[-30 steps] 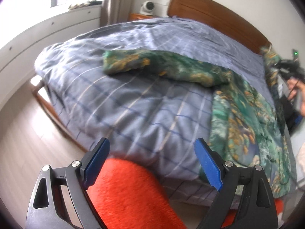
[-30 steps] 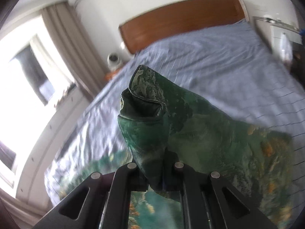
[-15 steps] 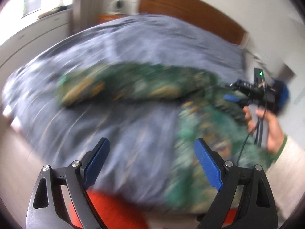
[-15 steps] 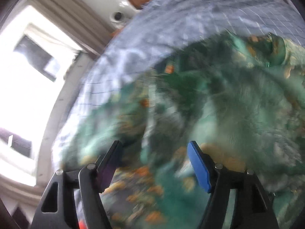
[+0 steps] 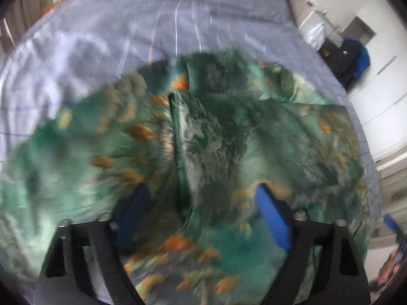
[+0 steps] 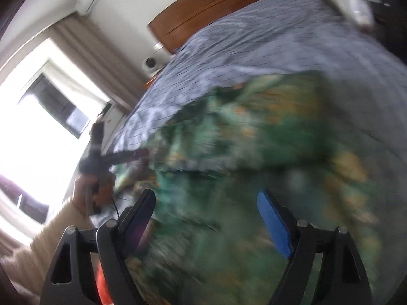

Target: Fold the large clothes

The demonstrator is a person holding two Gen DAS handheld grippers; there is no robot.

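Ahead of our blue-padded left gripper (image 5: 201,208) lies a green garment (image 5: 229,137) with orange blotches, on a grey-blue checked bedspread (image 5: 127,25).

Black left gripper (image 5: 201,208) with blue finger pads, silver screws; cream fuzzy sleeve (image 6: 48,231)

Right hand-held gripper (image 6: 206,218) gapes wide above blurred green garment (image 6: 254,152) (on blue bedspread (image 6: 254,40))

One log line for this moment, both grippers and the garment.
left gripper: open over garment | right gripper: open, empty | green garment: lying on bed, partly folded | frames blurred
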